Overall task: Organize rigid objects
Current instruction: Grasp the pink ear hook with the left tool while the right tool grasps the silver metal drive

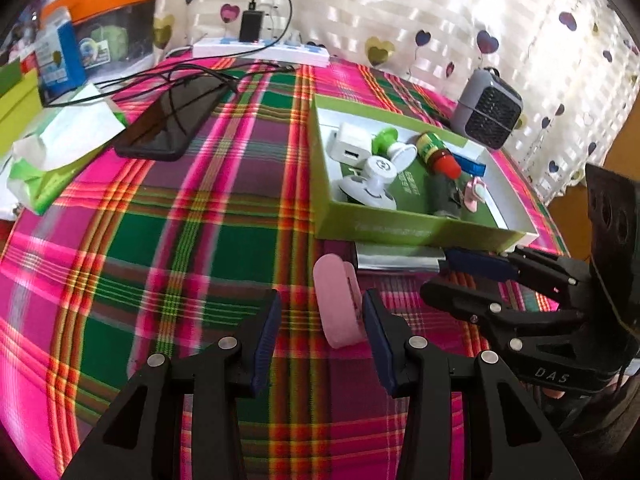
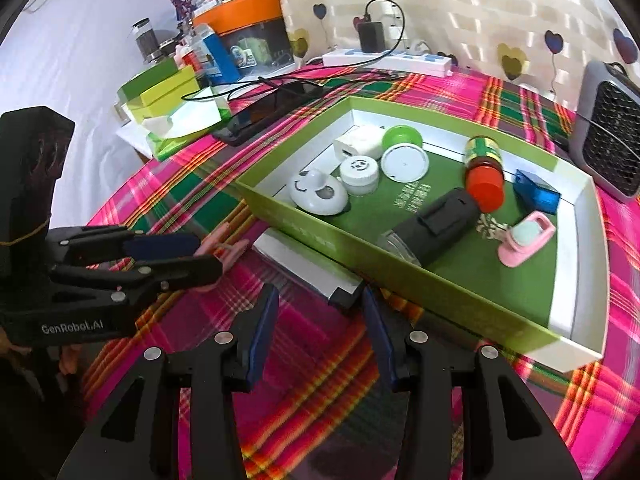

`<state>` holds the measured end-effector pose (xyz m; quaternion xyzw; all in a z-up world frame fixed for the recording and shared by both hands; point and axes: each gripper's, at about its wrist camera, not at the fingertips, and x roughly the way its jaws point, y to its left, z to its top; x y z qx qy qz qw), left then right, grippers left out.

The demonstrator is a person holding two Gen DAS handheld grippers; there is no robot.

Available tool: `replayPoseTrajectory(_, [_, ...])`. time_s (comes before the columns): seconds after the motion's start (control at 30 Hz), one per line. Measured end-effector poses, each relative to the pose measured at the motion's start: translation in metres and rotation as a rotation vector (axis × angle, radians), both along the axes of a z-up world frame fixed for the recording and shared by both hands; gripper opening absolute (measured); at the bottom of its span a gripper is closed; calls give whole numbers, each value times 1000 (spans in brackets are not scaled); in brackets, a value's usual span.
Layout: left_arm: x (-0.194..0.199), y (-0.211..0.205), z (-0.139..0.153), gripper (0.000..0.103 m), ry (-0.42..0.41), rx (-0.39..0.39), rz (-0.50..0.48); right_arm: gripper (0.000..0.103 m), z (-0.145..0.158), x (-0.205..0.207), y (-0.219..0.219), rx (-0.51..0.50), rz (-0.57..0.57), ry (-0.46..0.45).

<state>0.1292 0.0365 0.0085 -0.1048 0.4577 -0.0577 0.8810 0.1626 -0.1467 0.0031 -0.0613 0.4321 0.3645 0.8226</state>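
A pink clip [image 1: 336, 300] lies on the plaid tablecloth between the fingers of my left gripper [image 1: 322, 302], close against the right pad [image 1: 380, 344]; the jaws stand open. In the right wrist view this left gripper [image 2: 208, 258] has the pink clip [image 2: 226, 246] at its tips. A flat silver bar with a black end [image 2: 308, 266] lies along the front wall of the green box [image 2: 380, 276]. My right gripper [image 2: 320, 294] is open, with the bar's black end just ahead between its tips. Seen from the left wrist, the right gripper [image 1: 438, 276] sits at the silver bar [image 1: 396, 259].
The green box [image 1: 400, 234] holds a white charger [image 2: 358, 142], white and green caps, a red-capped bottle [image 2: 482, 168], a black torch-like item [image 2: 436, 224], a blue piece and a pink item. A phone [image 1: 172, 122], power strip [image 1: 260, 48], grey heater [image 2: 612, 132] and tissue pack [image 1: 60, 148] surround it.
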Motion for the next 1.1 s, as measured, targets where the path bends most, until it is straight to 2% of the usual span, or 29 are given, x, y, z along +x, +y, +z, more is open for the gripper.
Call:
replayPoseTrajectory(0.3, [2,18,1,41,-2,13,32,45,1,-23,12,-13,142,12])
replayPoseTrajectory(0.37, [3,19,-2,41,5,13,30,45,3,-28,13,-24,158,-8])
replayPoseTrajectory(0.47, [2,19,-3,41,6,-3,17,45,5,-27,11,-61,121,-61])
replayPoseTrajectory(0.6, [2,17,-3,41,12,-30,6,45,6,-18,10,-71,66,-72])
replayPoseTrajectory(0.77, [-4,10,4,41,-7,-68,-22,45,5,-15,24,-107,97,-103])
replayPoseTrajectory(0.9, [-6,3,10,41,-23,-61,-35,45,1,-15,33,-155,126,-123])
replayPoseTrajectory(1.1, [-4,-6,1,41,24,-17,-37,45,-2,-11,37,-160,126,-118])
